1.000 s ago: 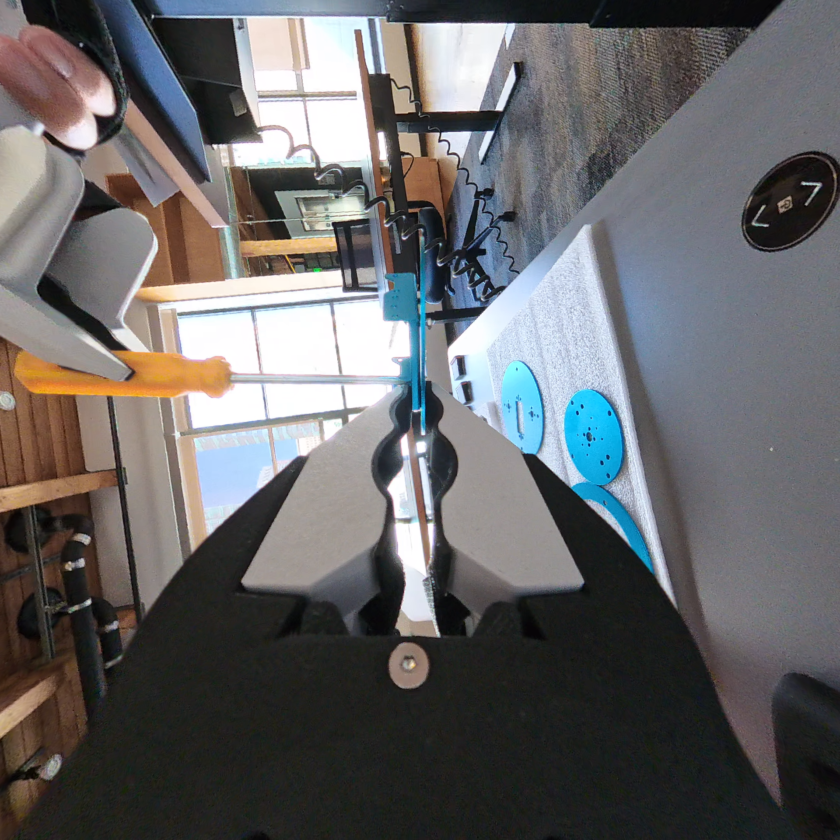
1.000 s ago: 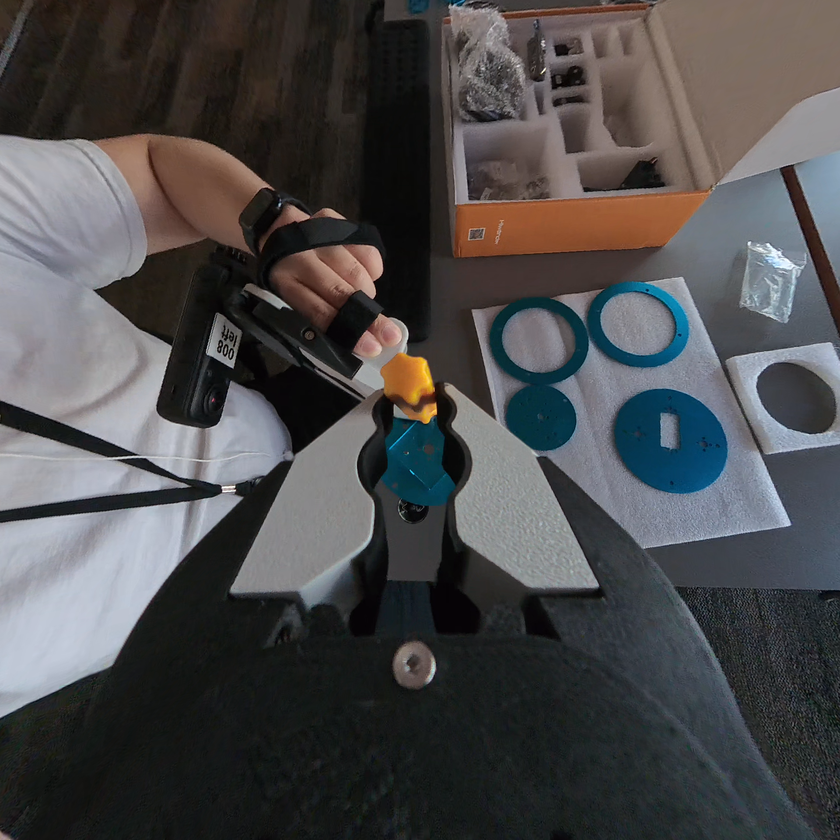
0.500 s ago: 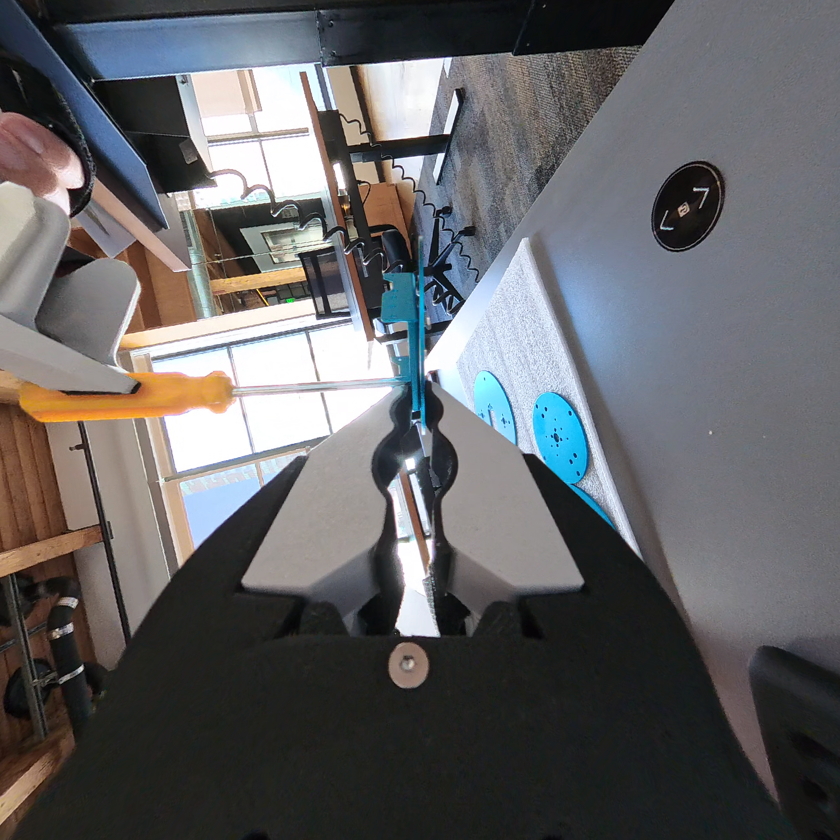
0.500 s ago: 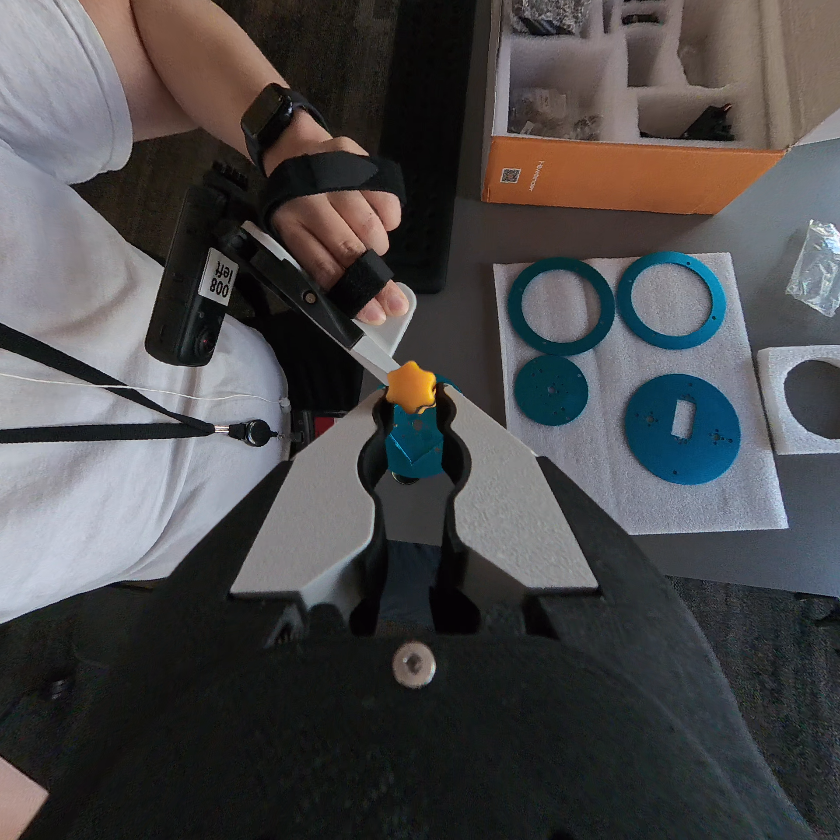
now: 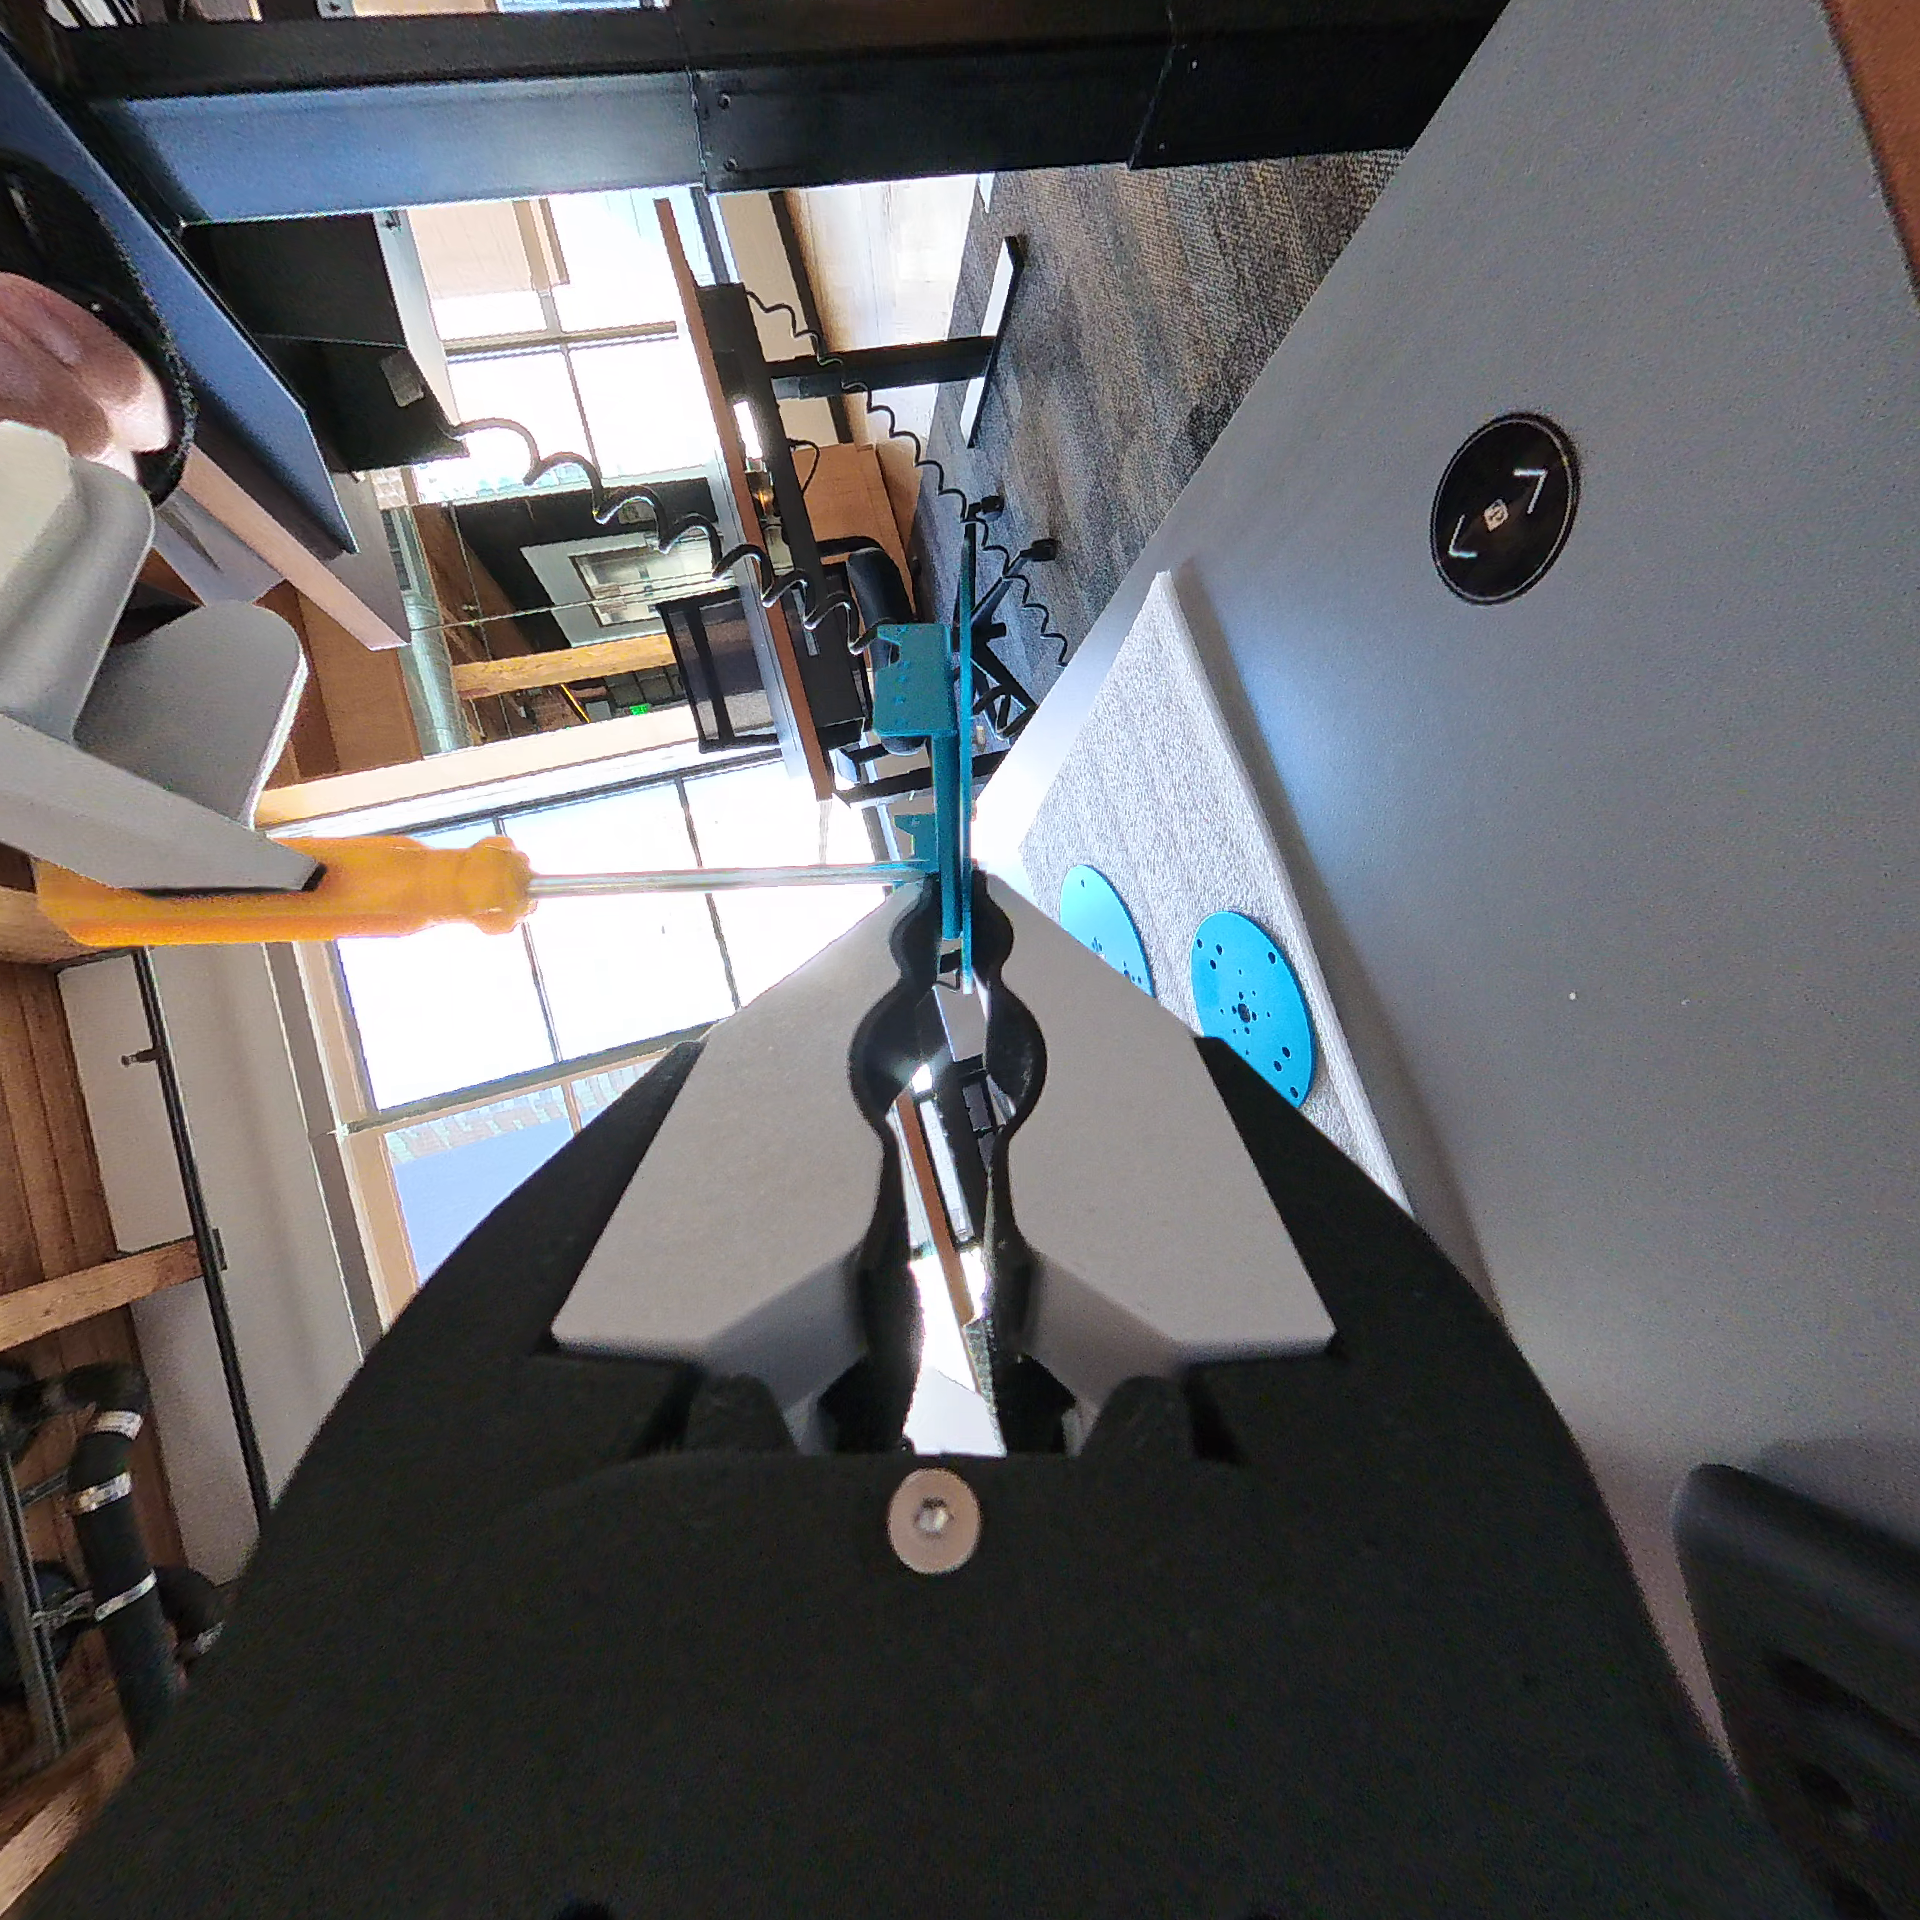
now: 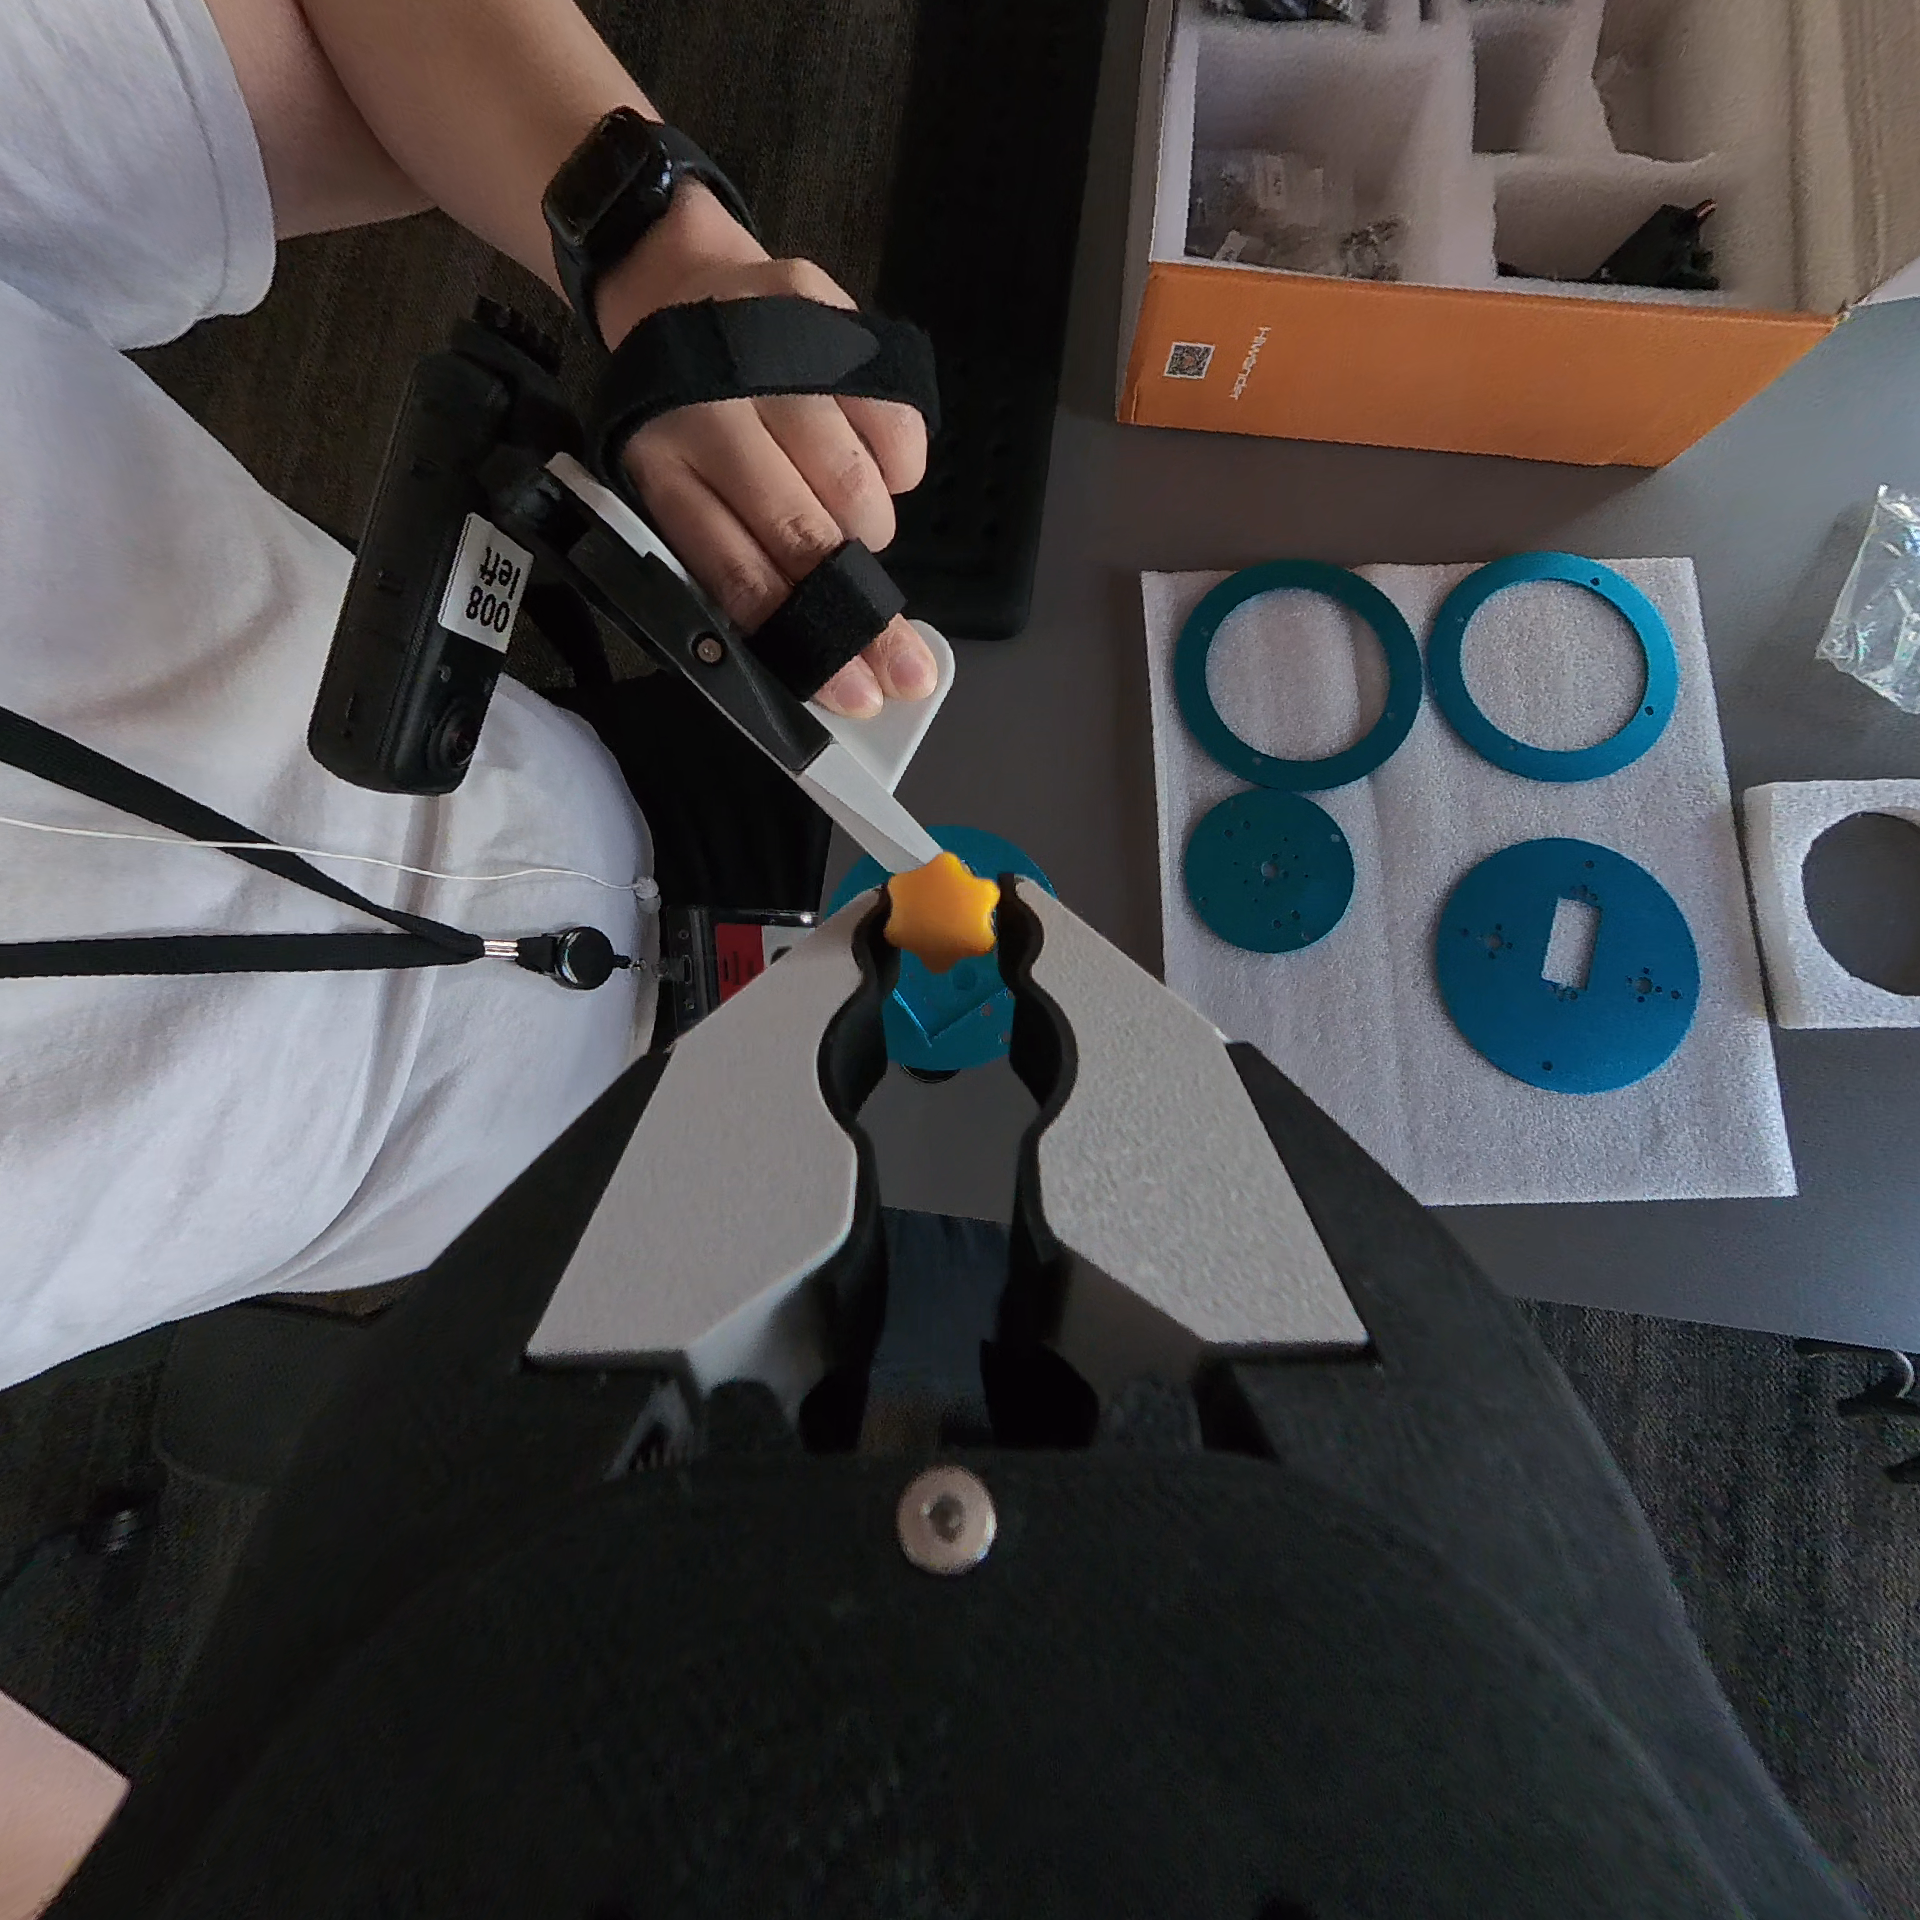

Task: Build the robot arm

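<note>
The left gripper [image 5: 951, 914] is turned on its side so that the grey counter [image 5: 1621, 831] runs up the right of its view, and its fingers are pinched narrow on the edge of a thin blue metal plate [image 5: 954, 821] that carries a small blue bracket [image 5: 912, 686]. The right gripper [image 6: 943, 925] points down toward that plate from above, its fingers closed on the orange handle of a screwdriver [image 6: 941, 921], whose star-shaped end faces the camera. The left wrist view shows the same screwdriver [image 5: 312, 899] side-on, with its steel shaft reaching across to the plate, and the tip is at the plate's face beside the bracket. Only the right wrist view shows the person's left hand [image 6: 769, 520], strapped to the left gripper [image 6: 883, 831] with black bands, a black watch on the wrist, and a black camera mounted behind it. On a white foam sheet [image 6: 1621, 1132] on the counter lie four blue parts: two rings [image 6: 1297, 673], one small drilled disc [image 6: 1268, 871] and one larger disc with a rectangular slot [image 6: 1567, 964]. The left wrist view catches only two discs [image 5: 1252, 1003] there. An open orange box [image 6: 1455, 364] with foam compartments, a clear plastic bag [image 6: 1881, 634] and a white foam block with a round hole [image 6: 1839, 914] appear only in the right wrist view
</note>
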{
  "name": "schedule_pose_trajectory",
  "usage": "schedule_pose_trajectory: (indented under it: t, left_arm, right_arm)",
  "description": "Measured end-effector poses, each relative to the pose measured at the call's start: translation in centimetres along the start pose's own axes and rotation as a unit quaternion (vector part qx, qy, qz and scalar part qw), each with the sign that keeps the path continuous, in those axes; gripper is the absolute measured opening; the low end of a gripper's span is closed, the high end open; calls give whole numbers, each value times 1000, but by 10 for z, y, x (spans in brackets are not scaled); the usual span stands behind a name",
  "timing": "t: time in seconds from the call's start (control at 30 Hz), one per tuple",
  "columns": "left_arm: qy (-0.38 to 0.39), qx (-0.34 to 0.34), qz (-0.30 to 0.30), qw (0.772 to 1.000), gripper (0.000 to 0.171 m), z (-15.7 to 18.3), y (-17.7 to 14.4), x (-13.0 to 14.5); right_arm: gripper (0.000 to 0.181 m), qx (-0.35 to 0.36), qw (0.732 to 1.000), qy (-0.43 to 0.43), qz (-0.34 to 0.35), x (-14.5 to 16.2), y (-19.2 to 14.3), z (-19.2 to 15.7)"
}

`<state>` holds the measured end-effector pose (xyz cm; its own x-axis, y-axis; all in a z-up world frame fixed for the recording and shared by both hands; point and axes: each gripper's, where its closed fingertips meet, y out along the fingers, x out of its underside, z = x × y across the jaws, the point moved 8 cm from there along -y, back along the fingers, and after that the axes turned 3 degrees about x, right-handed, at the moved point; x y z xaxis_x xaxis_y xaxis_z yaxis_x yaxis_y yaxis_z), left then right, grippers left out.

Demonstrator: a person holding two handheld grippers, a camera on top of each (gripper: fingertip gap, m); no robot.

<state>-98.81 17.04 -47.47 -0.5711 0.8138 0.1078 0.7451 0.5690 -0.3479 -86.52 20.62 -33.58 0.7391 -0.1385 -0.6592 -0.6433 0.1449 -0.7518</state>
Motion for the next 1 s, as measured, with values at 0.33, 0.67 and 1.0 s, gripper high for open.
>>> schedule_pose_trajectory:
  t: [0.33,0.67,1.0]
  left_arm:
    - [3,-4,11,1000,3,1,-1,-5]
    - [-2,-13,-13,1000,3,1,-1,3]
    - [14,-16,-35,999,3,7,1,14]
  right_arm:
    - [19,-3,995,-66,-73,-3,-3,-9]
    - [19,44,985,21,-163,-18,1,-3]
    - [18,61,952,200,-221,-29,15,11]
